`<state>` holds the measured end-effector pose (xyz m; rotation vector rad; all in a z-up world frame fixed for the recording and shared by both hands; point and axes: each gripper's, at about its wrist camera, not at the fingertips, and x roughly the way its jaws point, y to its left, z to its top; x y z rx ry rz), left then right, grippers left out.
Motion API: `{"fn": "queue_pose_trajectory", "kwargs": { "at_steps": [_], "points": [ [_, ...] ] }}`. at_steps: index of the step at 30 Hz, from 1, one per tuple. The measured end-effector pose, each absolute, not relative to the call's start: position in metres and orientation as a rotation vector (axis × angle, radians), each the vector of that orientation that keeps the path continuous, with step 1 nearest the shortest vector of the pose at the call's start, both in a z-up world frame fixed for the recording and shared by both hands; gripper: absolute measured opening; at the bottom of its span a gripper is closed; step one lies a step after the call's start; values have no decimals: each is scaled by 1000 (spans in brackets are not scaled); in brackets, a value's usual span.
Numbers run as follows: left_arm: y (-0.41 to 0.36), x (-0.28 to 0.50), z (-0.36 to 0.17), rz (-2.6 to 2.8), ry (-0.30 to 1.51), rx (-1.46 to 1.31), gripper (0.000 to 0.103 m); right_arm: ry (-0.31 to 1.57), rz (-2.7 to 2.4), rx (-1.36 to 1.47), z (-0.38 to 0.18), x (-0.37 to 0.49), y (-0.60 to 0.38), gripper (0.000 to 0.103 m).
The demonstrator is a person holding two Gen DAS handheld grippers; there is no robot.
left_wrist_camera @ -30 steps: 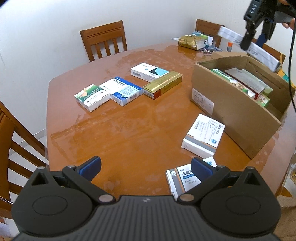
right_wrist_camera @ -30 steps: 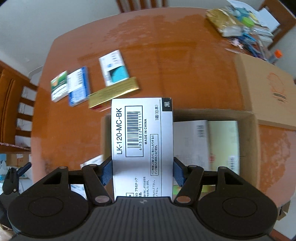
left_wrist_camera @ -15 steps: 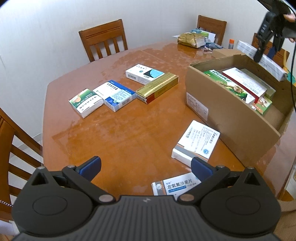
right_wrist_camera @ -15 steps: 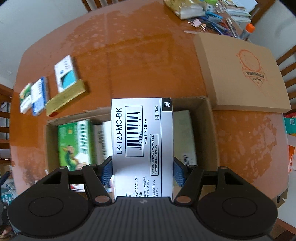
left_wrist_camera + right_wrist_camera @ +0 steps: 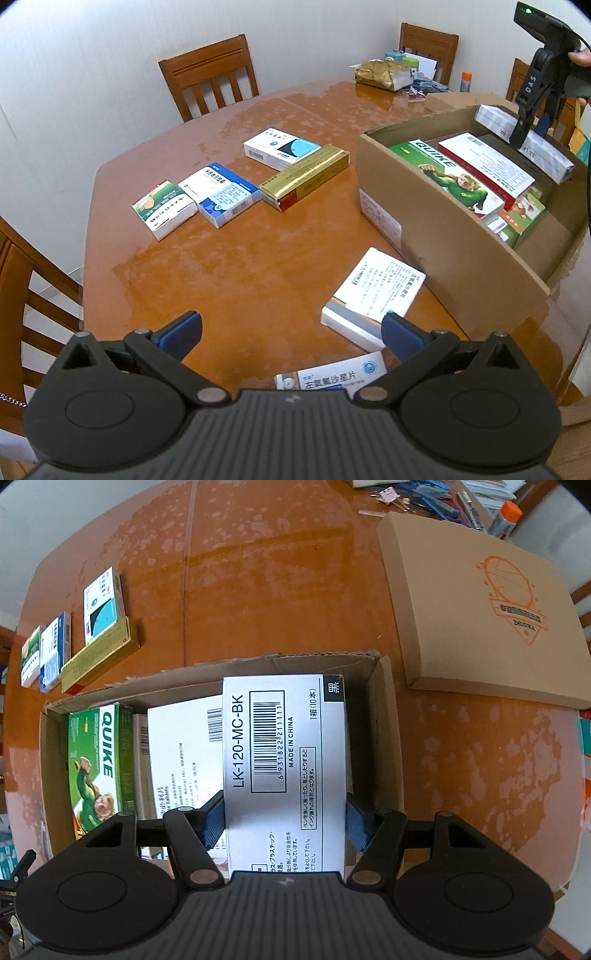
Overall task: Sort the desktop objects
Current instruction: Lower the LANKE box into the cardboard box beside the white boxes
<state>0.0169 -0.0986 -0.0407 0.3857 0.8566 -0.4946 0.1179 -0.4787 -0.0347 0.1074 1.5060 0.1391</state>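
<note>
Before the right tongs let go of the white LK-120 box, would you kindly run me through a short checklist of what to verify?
1. Right tongs grip the white LK-120 box on both sides: ok.
2. Box is over the open cardboard carton, not the table: ok.
3. Free slot beside the white leaflet box at the carton's right end: cannot tell, the held box hides it.
4. Box already resting on something: cannot tell.
5. Left tongs open, empty and clear of the carton: ok.

Glossy, blotchy wooden table (image 5: pixel 236 266) — matt brown cardboard box (image 5: pixel 454 258), shiny gold-foil carton (image 5: pixel 303 177)
</note>
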Motion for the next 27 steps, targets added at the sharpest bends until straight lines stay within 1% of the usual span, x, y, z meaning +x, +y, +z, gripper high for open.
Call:
{"fn": "queue_pose_trajectory", "kwargs": {
  "at_steps": [11,20,27],
  "points": [
    [-109,12,-41,-466,866,375,103,1523,162,68,-52,129,-482,69],
    [-115,10,-41,-471,863,380,103,1508,148,14,-53,130,-476,69],
    [-114,10,-40,-480,857,383,103,1494,126,25,-53,130,-475,72]
  ]
}}
